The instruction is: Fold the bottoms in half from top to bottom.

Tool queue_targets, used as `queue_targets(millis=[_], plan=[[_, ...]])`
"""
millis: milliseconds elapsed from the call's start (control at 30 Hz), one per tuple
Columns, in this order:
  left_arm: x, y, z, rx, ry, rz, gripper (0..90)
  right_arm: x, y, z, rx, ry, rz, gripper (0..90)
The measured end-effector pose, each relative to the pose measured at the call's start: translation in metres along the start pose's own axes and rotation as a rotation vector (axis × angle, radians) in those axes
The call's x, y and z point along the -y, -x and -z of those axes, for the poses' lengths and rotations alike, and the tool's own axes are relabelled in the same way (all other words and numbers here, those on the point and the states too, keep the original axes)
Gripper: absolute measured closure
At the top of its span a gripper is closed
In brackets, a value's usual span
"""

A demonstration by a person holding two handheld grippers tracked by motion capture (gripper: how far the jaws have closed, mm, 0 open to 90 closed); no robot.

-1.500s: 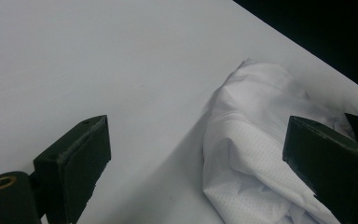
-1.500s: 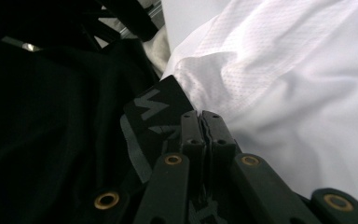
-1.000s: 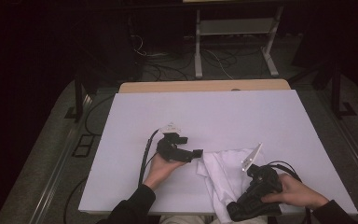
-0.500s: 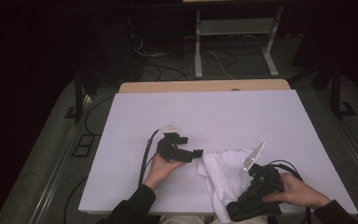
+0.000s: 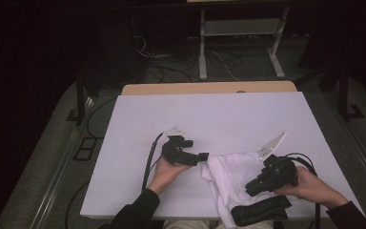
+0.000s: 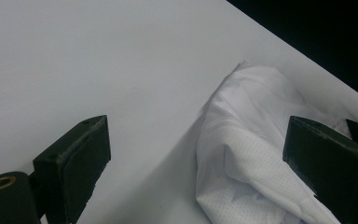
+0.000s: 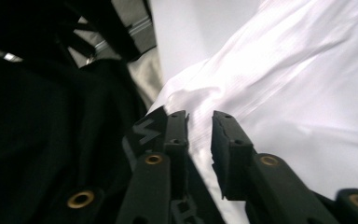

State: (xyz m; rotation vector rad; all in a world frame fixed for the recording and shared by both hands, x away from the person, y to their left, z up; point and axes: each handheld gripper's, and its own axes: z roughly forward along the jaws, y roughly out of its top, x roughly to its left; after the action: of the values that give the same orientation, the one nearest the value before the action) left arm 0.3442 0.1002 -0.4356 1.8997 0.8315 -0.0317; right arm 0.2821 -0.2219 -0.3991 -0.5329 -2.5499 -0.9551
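Garment (image 5: 228, 176) bunched on table (image 5: 209, 119); right claw (image 7: 199, 122) just opened.

White table top (image 5: 209, 119), wooden edge strip (image 5: 208, 88) along far side. Grey floor (image 5: 43, 186) around it, black cables (image 5: 155, 53) trailing across. Pale metal stand (image 5: 238, 45) with shelf beyond far edge. Dark frame legs (image 5: 80, 100) at left. Room behind dim, nearly black; light falling mainly on table.

White perforated cloth garment (image 6: 242, 154), matt
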Motion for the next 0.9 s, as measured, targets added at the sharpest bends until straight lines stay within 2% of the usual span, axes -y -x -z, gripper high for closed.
queue_targets(millis=[133, 267, 433, 667, 767, 900], plan=[[0.000, 0.000, -0.001, 0.002, 0.004, 0.005, 6.9, -0.002, 0.004, 0.010, 0.052, 0.044, -0.008, 63.2], [0.000, 0.000, -0.001, 0.003, 0.006, 0.007, 6.9, -0.004, 0.008, 0.022, 0.096, 0.091, -0.017, 50.0], [-0.001, 0.000, -0.002, 0.009, 0.011, 0.015, 6.9, -0.004, 0.017, 0.037, 0.143, 0.160, -0.035, 39.0], [-0.001, 0.000, -0.005, 0.015, 0.010, 0.025, 6.9, 0.003, 0.041, 0.052, 0.217, 0.224, -0.118, 24.0], [0.000, -0.001, -0.006, 0.018, 0.009, 0.026, 6.9, 0.008, 0.051, 0.056, 0.268, 0.246, -0.148, 18.5], [0.000, -0.001, -0.008, 0.019, 0.009, 0.034, 6.9, 0.015, 0.063, 0.061, 0.288, 0.272, -0.176, 13.9]])
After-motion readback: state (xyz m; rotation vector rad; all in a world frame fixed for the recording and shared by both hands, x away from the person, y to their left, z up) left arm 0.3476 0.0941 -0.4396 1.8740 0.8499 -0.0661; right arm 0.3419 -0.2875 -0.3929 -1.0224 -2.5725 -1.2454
